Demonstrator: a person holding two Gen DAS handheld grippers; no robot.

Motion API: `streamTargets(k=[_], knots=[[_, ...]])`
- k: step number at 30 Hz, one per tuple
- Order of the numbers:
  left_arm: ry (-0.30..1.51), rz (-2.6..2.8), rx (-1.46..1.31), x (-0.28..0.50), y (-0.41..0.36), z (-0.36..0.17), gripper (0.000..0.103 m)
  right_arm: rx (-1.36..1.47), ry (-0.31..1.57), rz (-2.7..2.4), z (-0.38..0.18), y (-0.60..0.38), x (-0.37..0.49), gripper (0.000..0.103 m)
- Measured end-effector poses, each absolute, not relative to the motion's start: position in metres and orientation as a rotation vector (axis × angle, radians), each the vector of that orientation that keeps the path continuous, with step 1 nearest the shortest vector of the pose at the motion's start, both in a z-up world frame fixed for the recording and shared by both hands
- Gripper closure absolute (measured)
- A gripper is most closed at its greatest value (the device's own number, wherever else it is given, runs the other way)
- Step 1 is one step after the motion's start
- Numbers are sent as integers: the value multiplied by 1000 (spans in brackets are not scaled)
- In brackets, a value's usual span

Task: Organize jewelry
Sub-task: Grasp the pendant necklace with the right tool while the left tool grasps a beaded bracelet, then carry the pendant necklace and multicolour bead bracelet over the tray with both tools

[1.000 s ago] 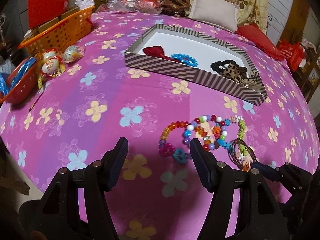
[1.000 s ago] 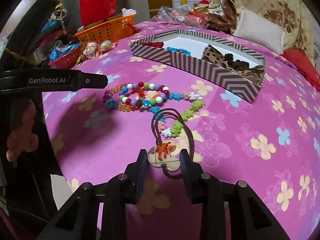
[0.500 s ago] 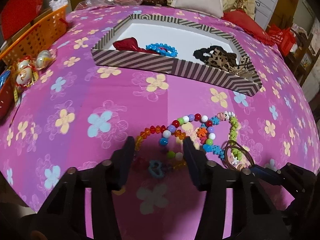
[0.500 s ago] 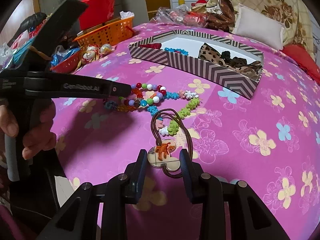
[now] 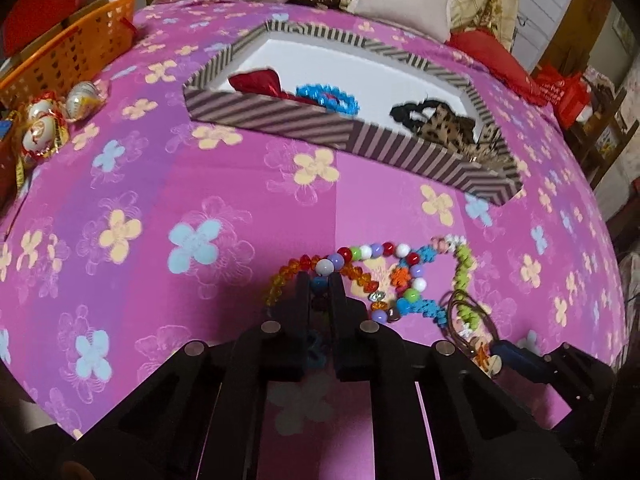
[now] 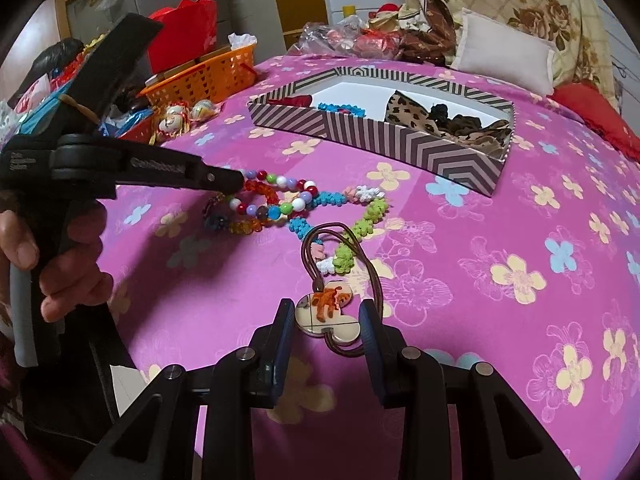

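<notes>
Several bead bracelets lie tangled on the pink flowered cloth. My left gripper (image 5: 320, 280) is shut on the multicoloured round-bead bracelet (image 5: 372, 254), next to an orange bead bracelet (image 5: 288, 276). It also shows in the right wrist view (image 6: 236, 180) with the bracelet (image 6: 288, 196). My right gripper (image 6: 326, 312) is shut on a cream heart pendant (image 6: 326, 314) on a brown cord (image 6: 344, 236), resting on the cloth. A green and blue flower bracelet (image 6: 360, 216) lies under the cord. The striped box (image 5: 280, 114) holds a red item, a blue bracelet (image 5: 326, 98) and leopard scrunchies (image 5: 444, 122).
An orange basket (image 5: 68, 56) and foil-wrapped figures (image 5: 42, 128) stand at the left edge. A white pillow (image 5: 400, 0) and red cushion (image 5: 492, 52) lie beyond the box. The cloth edge drops off close in front of both grippers.
My left gripper moved forward over the bead bracelets and closed on the round-bead bracelet. The right gripper stayed on the pendant.
</notes>
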State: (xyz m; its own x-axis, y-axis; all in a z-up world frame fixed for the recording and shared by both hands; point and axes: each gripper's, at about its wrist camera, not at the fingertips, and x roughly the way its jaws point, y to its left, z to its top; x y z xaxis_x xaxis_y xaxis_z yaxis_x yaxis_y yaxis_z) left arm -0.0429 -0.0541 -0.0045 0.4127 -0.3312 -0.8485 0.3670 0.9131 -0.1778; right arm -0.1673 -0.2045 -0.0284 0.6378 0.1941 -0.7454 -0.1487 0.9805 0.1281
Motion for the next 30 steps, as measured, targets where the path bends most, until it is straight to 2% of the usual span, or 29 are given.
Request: streamTargets(k=[17,30], knots=[[933,-454,8,-55,-42,58,96,62,773,194,9,-205,-173,71],[908,-407,50,-57,-42,65,96,67,744,172,26,-215,-165,71]])
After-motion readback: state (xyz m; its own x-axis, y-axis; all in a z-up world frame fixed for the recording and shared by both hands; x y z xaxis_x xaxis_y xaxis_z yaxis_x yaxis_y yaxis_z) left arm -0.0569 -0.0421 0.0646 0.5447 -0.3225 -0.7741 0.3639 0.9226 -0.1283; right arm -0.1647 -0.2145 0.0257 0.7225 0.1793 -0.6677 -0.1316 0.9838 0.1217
